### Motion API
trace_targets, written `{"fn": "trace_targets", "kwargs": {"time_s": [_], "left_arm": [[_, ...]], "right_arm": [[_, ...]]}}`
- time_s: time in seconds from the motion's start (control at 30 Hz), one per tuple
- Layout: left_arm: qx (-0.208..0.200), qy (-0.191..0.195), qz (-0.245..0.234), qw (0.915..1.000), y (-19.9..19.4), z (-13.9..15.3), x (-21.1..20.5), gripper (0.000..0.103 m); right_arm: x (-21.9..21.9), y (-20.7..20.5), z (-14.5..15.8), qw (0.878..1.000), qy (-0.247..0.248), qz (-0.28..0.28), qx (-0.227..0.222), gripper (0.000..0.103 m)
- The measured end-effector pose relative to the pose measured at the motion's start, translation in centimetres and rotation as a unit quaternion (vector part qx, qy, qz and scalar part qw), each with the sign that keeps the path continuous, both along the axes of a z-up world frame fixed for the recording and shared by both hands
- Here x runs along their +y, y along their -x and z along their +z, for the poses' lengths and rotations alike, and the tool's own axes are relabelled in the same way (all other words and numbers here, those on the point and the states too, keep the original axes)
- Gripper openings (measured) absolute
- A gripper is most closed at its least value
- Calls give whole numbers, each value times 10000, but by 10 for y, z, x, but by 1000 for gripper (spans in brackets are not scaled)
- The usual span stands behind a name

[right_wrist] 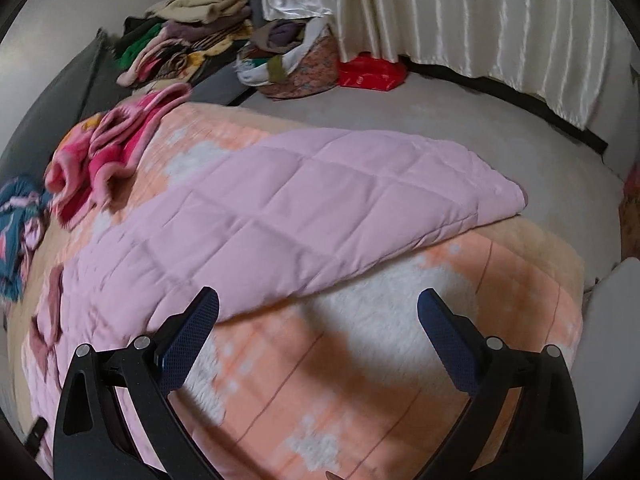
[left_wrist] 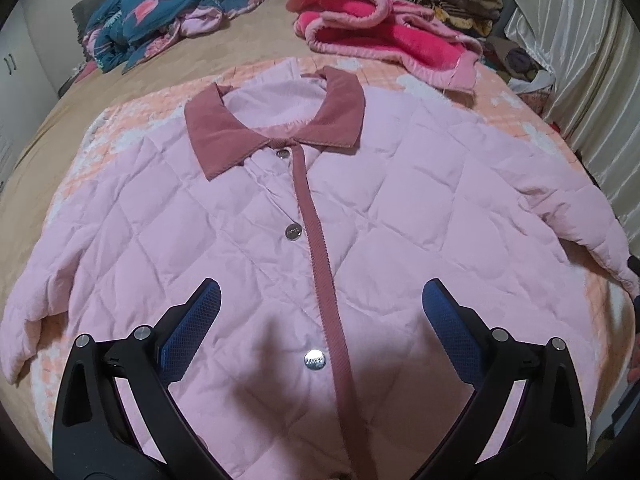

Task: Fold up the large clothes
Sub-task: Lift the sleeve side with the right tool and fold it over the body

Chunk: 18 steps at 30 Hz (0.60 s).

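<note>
Jacket: a pink quilted jacket [left_wrist: 224, 240] lies flat, front up, filling the middle of the left wrist frame; in the right wrist view it runs from lower left to centre right.
Collar: dusty-rose collar [left_wrist: 224, 136] spread open in the upper centre of the left wrist frame.
Placket: a rose strip [left_wrist: 316, 240] runs down the centre, with silver snap buttons [left_wrist: 293, 233] just to its left.
Sleeve: one sleeve [right_wrist: 360, 196] stretches across the centre of the right wrist frame, its cuff toward the right.
Blanket: a peach and white blanket [right_wrist: 340, 380] lies under the jacket.
Left gripper: the left gripper [left_wrist: 320, 300] stands wide open at the bottom of its frame, over the jacket's lower front, holding nothing.
Right gripper: the right gripper [right_wrist: 318, 308] is spread open too, empty, over the blanket just below the sleeve.
Other clothes: a pink fleece garment [left_wrist: 360, 28] at upper centre, a teal patterned bundle [left_wrist: 152, 20] at upper left, a stack of folded clothes [right_wrist: 192, 36] in the upper left of the right wrist frame.
Curtain: pale satin curtain [right_wrist: 480, 12] along the top right.
</note>
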<state>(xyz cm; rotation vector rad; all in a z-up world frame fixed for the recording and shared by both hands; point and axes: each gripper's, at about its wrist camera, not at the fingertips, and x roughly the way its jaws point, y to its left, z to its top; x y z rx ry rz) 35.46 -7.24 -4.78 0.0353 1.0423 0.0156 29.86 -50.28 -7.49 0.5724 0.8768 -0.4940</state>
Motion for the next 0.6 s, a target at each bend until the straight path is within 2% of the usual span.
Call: {"fn": "trace_targets", "kwargs": {"time_s": [0.27,0.4,0.5,0.57,0.6], "left_arm": [[79,40,-28,10000,-12,-17,-10,95],[140,21,-53,9999,-17,-21,-13,95],[123,-14,-66,9999,-19,-19,-12,95],[112,-15,-58,9999,-20,-17,-10,95],[101,-18,-62,9999,-20,-14,-8,95]], "right_arm": [[-56,-8,-21,9959,-562,-697,-149,99],[-92,-5,-43,9846,-1237,-1200,-303,97],[-108,-3,-46,9794,-1354,-1421,-478,87],[-117,-3,-48,9769,-1416,-1508,-543,61],[-122,-3,-51,9748,-1529,-1496,-633,56]]}}
